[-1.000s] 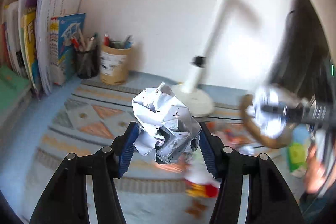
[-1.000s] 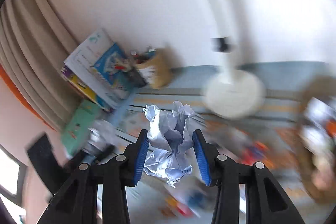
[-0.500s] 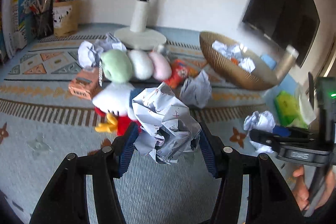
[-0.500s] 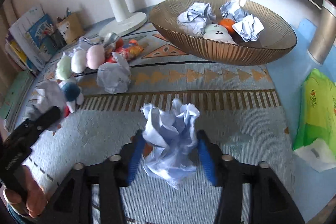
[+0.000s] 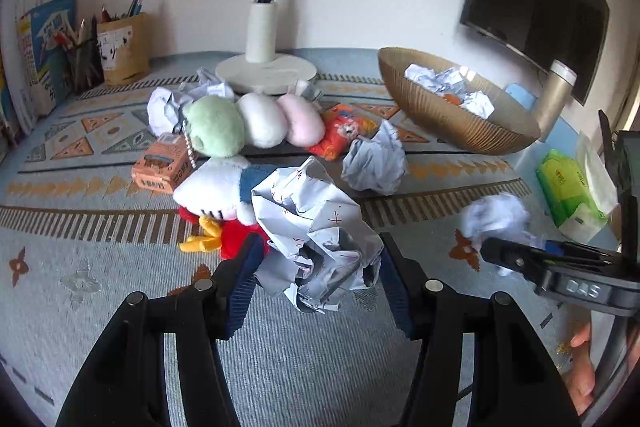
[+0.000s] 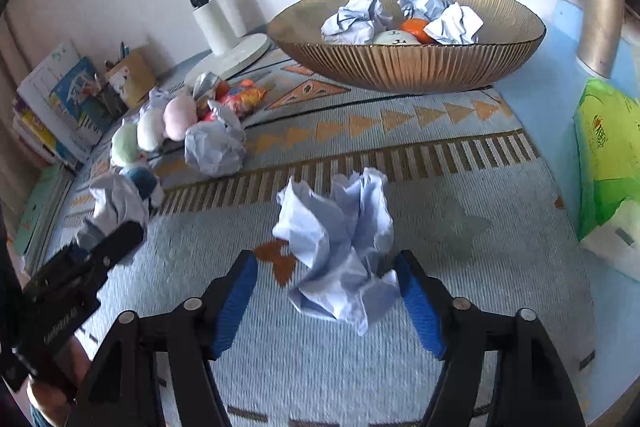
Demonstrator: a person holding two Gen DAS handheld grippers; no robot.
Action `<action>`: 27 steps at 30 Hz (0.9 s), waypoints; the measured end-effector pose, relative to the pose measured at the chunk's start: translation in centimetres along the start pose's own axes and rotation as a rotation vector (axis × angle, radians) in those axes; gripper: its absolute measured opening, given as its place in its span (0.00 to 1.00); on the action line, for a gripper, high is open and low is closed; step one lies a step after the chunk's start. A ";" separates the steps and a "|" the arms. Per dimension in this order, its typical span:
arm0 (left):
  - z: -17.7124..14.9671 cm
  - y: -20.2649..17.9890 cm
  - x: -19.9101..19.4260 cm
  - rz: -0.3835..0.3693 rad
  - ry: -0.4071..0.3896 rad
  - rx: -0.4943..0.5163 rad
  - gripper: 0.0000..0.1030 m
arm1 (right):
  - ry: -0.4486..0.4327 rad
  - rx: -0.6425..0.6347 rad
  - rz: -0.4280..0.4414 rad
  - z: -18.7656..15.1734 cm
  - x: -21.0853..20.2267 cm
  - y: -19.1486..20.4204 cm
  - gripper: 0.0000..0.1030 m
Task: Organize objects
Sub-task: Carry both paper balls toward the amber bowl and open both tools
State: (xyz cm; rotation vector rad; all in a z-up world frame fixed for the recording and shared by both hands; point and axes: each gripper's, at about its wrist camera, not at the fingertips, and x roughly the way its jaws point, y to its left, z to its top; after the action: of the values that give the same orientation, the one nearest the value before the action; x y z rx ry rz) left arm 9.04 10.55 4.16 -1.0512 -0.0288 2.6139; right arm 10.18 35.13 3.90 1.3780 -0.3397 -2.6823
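My left gripper (image 5: 316,279) is shut on a crumpled white paper ball with red marks (image 5: 316,227), held above the mat. My right gripper (image 6: 324,295) has its jaws spread; a crumpled pale blue paper ball (image 6: 340,239) sits between them, touching only the right pad and clear of the left one. The right gripper and its paper also show at the right of the left wrist view (image 5: 496,215). A gold ribbed bowl (image 6: 400,63) at the back holds several paper balls and an orange. Another paper ball (image 6: 214,147) lies loose on the mat.
Plush toys (image 5: 252,119), an orange snack packet (image 5: 340,131) and a small orange box (image 5: 160,167) lie mid-mat. A white lamp base (image 5: 266,71), pencil holders (image 5: 120,43) and books stand behind. A green tissue pack (image 6: 608,155) and gold cylinder (image 6: 600,15) are at the right.
Both grippers swung down from facing the wall to the mat and bowl. The right jaws have opened wider around the blue paper ball. The left still grips its paper.
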 end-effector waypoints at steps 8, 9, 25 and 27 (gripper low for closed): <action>3.5 -2.2 -2.6 -0.119 -0.067 0.027 0.53 | -0.073 0.064 0.226 1.6 -4.7 -1.5 0.42; 4.7 -2.9 -2.8 -0.130 -0.086 0.047 0.53 | -0.121 0.081 0.235 2.5 -6.3 -2.1 0.42; 15.6 -11.4 5.9 -0.272 -0.093 0.090 0.91 | -0.215 0.249 -0.063 16.7 -7.3 -10.1 0.68; 14.9 -10.2 5.3 -0.271 -0.088 0.083 0.91 | -0.219 0.263 -0.071 16.1 -6.9 -10.8 0.68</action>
State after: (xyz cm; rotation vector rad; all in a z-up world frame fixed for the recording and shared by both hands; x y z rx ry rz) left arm -1.74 23.32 12.89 -0.8394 -0.0770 2.3925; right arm 1.17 49.37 15.73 1.1727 -0.6988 -2.9398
